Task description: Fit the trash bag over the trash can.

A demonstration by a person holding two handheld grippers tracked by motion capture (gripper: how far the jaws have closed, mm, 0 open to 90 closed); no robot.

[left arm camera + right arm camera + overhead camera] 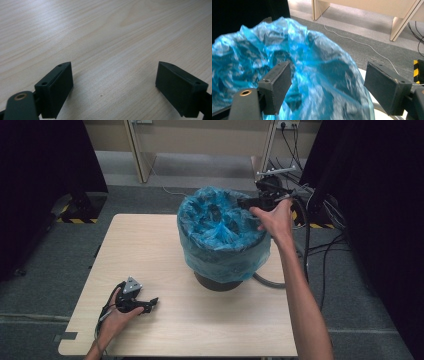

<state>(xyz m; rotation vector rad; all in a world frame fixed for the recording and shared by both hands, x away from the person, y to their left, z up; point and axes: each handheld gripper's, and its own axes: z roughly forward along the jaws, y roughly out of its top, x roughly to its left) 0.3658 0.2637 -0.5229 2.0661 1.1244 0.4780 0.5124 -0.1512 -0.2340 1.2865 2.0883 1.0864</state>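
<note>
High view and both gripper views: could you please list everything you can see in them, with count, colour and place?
Bin bag: one, blue, lining the bin and folded down over its rim, at the far middle of the table.
Bin: one, dark, its base showing below the bag.
Table: one, light wood, in the centre of the high view.
Cables: several, dark, on the grey floor right of the table.
Left gripper: one, black, jaws open, low over the table's near left part.
Right gripper: one, black, jaws open, at the bag's far right rim, nothing between the pads.
</note>
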